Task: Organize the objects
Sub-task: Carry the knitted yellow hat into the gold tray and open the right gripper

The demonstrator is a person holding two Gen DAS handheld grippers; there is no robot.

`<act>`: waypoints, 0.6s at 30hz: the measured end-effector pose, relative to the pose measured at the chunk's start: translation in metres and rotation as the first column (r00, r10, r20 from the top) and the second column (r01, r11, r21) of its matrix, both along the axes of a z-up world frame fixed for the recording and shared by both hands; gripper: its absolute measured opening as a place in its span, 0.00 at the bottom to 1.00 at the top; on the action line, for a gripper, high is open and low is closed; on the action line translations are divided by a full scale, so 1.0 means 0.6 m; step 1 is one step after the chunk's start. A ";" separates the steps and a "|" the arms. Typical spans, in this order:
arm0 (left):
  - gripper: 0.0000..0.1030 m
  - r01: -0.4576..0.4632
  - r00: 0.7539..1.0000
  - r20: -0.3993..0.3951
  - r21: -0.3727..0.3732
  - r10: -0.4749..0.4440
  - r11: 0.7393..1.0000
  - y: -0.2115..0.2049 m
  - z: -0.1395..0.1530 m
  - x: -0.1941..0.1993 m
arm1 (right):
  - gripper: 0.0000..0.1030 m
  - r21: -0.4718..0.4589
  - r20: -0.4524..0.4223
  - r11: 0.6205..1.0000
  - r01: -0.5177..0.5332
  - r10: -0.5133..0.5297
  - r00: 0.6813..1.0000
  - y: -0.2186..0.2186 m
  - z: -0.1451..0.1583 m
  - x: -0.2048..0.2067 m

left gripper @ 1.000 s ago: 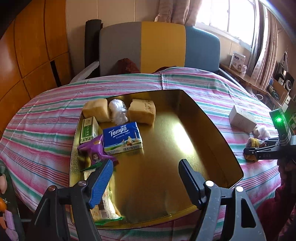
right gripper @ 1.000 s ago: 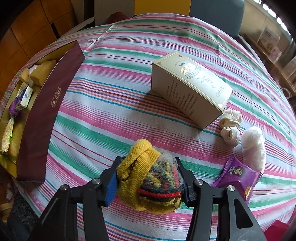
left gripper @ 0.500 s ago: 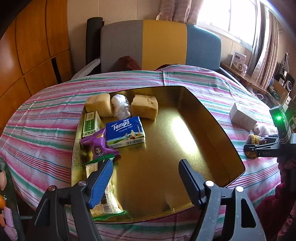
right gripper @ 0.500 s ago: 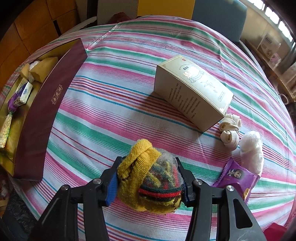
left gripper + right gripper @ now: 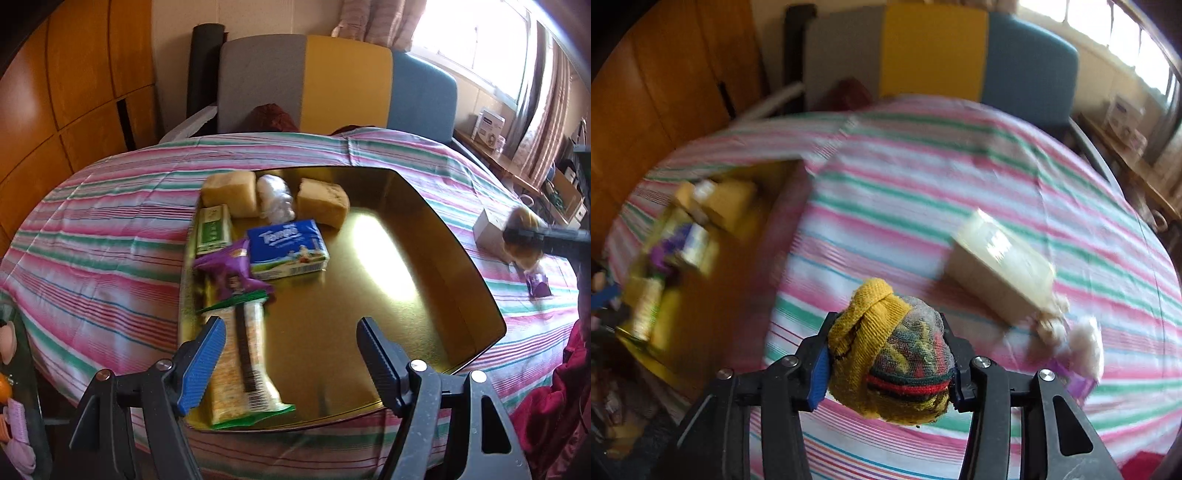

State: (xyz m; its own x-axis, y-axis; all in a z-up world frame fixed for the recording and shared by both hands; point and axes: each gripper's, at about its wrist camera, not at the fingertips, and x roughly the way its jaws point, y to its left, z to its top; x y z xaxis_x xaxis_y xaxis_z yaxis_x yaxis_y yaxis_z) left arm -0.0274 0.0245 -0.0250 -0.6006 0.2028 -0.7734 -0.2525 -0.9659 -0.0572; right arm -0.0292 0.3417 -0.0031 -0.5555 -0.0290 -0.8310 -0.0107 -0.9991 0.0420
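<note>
We see daylight flooding in from the window (image 5: 476,48) at the far right, blown out to white. It throws a bright glare patch on the gold tray (image 5: 384,258). The right wrist view is heavily motion-blurred, worst at left; both views bend and darken at the edges.

I see a round surface (image 5: 110,236) under a pink, green and white striped cloth | behind it a grey, yellow and blue panelled chair back (image 5: 332,85) | orange wooden wall panels (image 5: 74,74) left | bright curtained window (image 5: 476,40) right
</note>
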 end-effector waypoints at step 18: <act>0.70 -0.122 0.991 0.060 0.124 0.116 0.985 -0.110 -0.015 -0.018 | 0.54 -0.138 0.096 0.982 -0.126 0.139 0.986 -0.293 -0.089 -0.230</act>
State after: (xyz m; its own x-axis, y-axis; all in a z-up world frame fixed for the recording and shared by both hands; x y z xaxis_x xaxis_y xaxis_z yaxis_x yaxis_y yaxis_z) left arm -0.0384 -0.0413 -0.0338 -0.5861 0.2306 -0.7768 -0.1295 -0.9730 -0.1912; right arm -0.1671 0.1660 -0.0567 -0.4494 -0.2089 -0.8686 0.1101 -0.9778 0.1782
